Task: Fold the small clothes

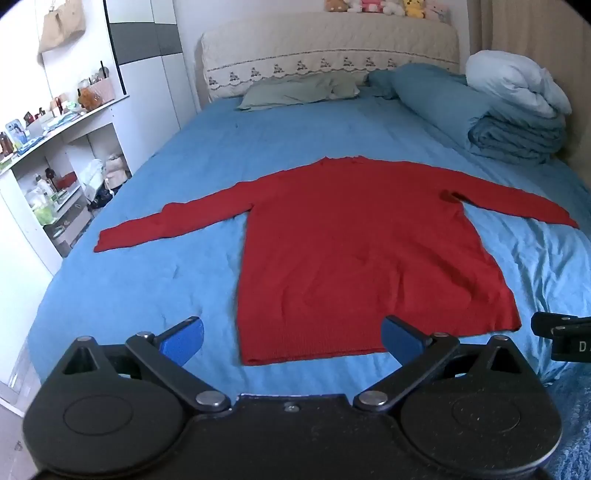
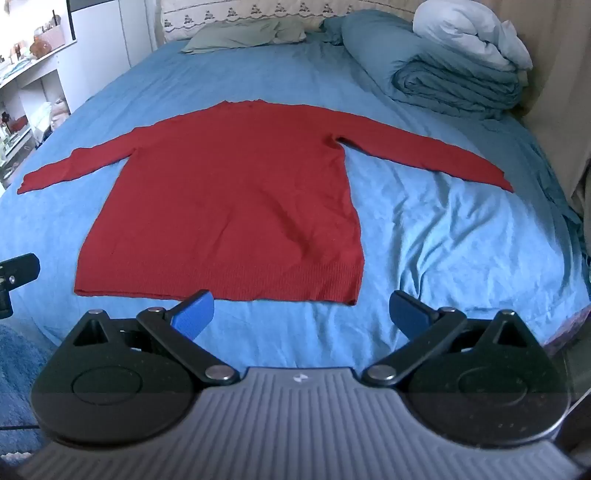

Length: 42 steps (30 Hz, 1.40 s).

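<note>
Red sweater (image 1: 354, 251) flat on blue bed sheet (image 1: 155, 288), hem near, collar far, both sleeves spread out left and right. Knit looks soft, light, limp; likely drapes and stretches when lifted, ribbed hem firmer. Good holds, by my judgement: cuff of left sleeve (image 1: 110, 240), cuff of right sleeve (image 2: 495, 181), or hem corners. Left gripper (image 1: 291, 336) over near hem, jaws spread, empty. Right gripper (image 2: 301, 314) just short of hem, jaws spread, empty. Folded duvet (image 2: 458, 88) far right, pillow (image 1: 295, 92) by headboard.

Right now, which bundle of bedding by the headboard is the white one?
The top bundle, crumpled and white, resting on the folded blue quilt at the bed's right side.
</note>
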Motion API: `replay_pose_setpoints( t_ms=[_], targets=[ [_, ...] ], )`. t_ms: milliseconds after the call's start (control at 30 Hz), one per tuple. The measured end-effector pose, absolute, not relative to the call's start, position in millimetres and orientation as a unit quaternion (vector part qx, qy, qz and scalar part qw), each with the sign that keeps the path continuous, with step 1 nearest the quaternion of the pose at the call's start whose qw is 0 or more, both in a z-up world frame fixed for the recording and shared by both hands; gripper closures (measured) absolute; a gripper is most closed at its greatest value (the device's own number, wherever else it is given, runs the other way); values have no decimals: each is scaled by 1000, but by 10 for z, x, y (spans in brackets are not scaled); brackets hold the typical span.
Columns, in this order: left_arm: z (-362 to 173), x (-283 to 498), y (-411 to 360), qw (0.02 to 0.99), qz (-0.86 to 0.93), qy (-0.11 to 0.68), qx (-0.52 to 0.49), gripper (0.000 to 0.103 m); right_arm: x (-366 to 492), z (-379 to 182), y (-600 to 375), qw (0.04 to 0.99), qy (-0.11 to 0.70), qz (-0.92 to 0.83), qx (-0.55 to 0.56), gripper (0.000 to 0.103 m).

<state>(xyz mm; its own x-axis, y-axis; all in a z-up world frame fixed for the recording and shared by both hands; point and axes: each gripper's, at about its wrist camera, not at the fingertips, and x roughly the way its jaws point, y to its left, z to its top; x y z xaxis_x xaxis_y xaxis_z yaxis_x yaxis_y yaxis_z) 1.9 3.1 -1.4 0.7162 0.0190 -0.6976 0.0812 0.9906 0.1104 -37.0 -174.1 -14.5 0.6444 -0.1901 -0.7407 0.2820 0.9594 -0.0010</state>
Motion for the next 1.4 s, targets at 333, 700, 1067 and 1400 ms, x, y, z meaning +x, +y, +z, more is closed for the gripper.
replay_pose_setpoints(
  t_ms=[333,700,1067,1400],
  targets=[
    [6,-33,-37,928,-25,364,80,0,-358,-145,-1741,904,404,-129,54,0],
    [7,-14,-50,926,-24,369,78,0,-368,-134,-1708,904,403,-129,54,0],
    [7,-18,-12,926,-16,370,73,0,-381,-115,-1703,905,402,-129,54,0],
    [18,-28,20,927,-16,370,67,0,-374,-82,-1649,906,400,-129,52,0]
  ],
)
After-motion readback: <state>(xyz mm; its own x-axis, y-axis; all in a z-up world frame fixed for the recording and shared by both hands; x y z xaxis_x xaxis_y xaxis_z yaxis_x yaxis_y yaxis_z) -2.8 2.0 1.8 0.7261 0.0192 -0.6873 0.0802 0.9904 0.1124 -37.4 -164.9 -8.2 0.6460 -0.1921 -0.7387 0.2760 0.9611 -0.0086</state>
